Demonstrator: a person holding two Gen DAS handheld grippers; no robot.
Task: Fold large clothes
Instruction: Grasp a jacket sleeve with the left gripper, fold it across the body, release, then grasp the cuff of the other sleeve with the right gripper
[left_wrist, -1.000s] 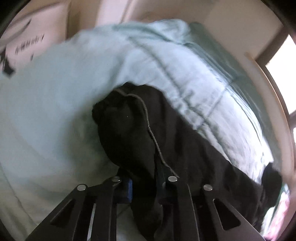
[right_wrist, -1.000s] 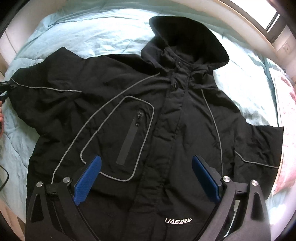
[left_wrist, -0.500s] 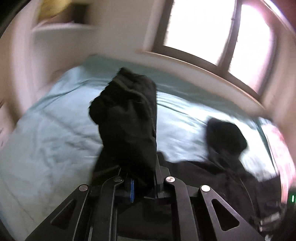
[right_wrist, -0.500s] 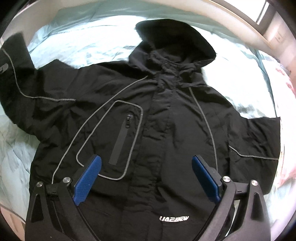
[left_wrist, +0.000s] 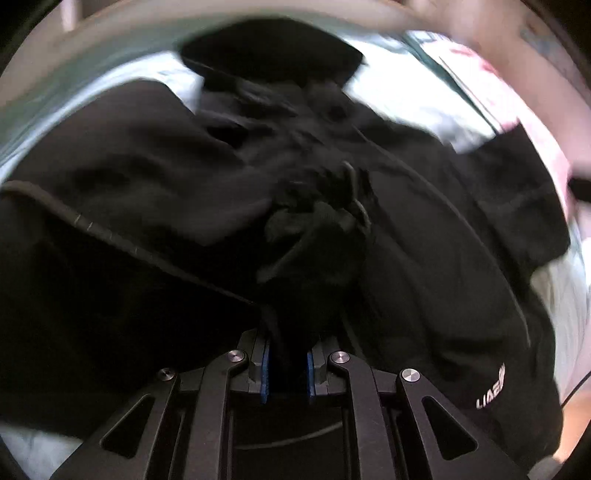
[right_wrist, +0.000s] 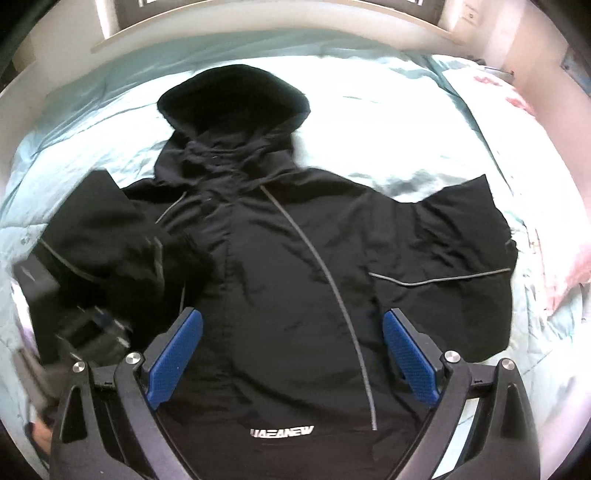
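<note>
Evidently, within the last second the left gripper (left_wrist: 288, 363) had carried the jacket's (right_wrist: 295, 280) left sleeve (right_wrist: 99, 236) off the bedspread (right_wrist: 369, 122) and swung it inward over the chest; a second earlier that sleeve had lain stretched out flat to the side. Its fingers were closed on a bunch of the black fabric, which stood pinched between the blue pads (left_wrist: 264, 369). The right gripper (right_wrist: 291, 350) hovered above the lower front of the jacket, fingers spread wide and holding nothing, much as it had a second before. The jacket itself lay face up on the bedspread, hood (right_wrist: 232, 99) toward the headboard, the right sleeve (right_wrist: 461, 240) flat and extended. Judgement: the first sleeve fold was under way but not laid down; the opposite sleeve and the body folds remained outstanding.
</note>
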